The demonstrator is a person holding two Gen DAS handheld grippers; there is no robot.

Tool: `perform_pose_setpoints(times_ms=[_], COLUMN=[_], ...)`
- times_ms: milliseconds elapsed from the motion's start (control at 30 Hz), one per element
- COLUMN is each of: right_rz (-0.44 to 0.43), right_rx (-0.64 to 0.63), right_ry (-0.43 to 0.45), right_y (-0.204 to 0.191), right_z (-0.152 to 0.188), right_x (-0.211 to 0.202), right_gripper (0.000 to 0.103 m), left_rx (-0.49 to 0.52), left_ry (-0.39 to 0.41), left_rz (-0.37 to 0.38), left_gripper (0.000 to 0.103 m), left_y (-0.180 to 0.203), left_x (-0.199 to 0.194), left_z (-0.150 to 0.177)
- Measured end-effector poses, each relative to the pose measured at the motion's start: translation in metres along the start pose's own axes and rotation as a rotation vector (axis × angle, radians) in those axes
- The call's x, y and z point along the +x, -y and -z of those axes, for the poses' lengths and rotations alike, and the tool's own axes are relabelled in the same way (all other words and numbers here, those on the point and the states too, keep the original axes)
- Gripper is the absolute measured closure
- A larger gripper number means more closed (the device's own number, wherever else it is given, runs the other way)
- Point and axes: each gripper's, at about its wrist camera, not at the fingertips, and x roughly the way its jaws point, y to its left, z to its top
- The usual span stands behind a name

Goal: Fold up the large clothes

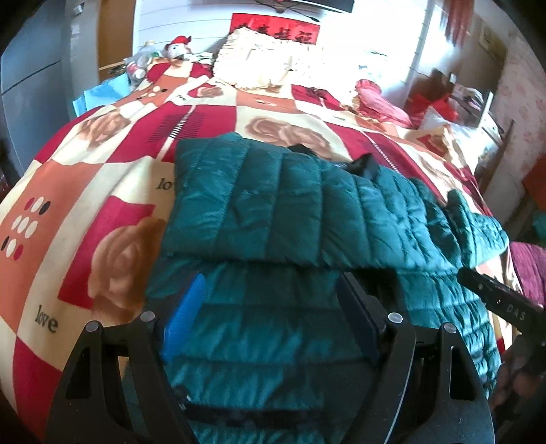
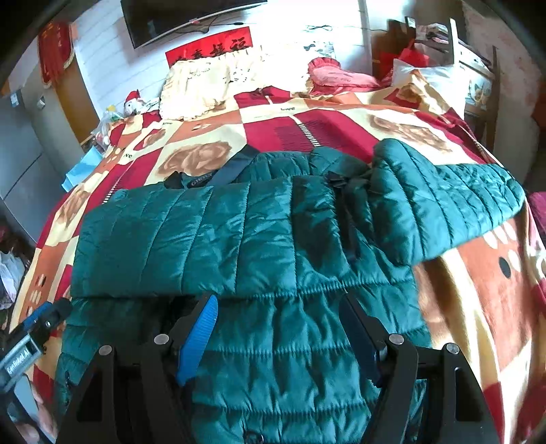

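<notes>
A teal quilted jacket (image 1: 273,205) lies flat on a bed covered by a red, cream and orange rose bedspread (image 1: 102,239). One sleeve (image 2: 187,239) is folded across the jacket's body. The other sleeve (image 2: 443,205) spreads out to the right. My left gripper (image 1: 271,283) hovers open over the jacket's lower part, with fabric showing between its fingers but not pinched. My right gripper (image 2: 278,302) is open as well, just above the hem side of the jacket (image 2: 290,358). The left tool's blue-padded tip (image 2: 41,317) shows at the left edge of the right wrist view.
Cream pillows (image 2: 204,85) and a pink ruffled cushion (image 2: 334,73) lie at the head of the bed, with a plush toy (image 2: 134,100) to their left. A grey cabinet (image 1: 27,85) stands on the left. A dark screen (image 2: 177,17) hangs on the wall. Magenta cloth (image 1: 529,269) lies at the right.
</notes>
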Motion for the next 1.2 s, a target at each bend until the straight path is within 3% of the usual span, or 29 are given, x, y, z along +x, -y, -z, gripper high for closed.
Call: perform_pose_setpoints(times_ms=[300, 600, 1200], right_rz=[0.004, 0.024, 0.032], right_rx=[-0.004, -0.016, 0.016], right_ry=[0.002, 0.016, -0.018], right_y=[0.013, 0.026, 0.051], right_z=[0.012, 0.02, 0.016], right_x=[-0.019, -0.029, -0.012], right_gripper=[0.032, 0.032, 0.032], left_rx=[0.031, 0.052, 0.024], left_ry=[0.003, 0.004, -0.013], left_rz=[0.019, -0.008, -0.076], left_gripper=[0.023, 0.023, 0.023], left_y=[0.024, 0.034, 0.029], left_x=[-0.013, -0.01, 0.032], left_z=[0.016, 0.015, -0.012])
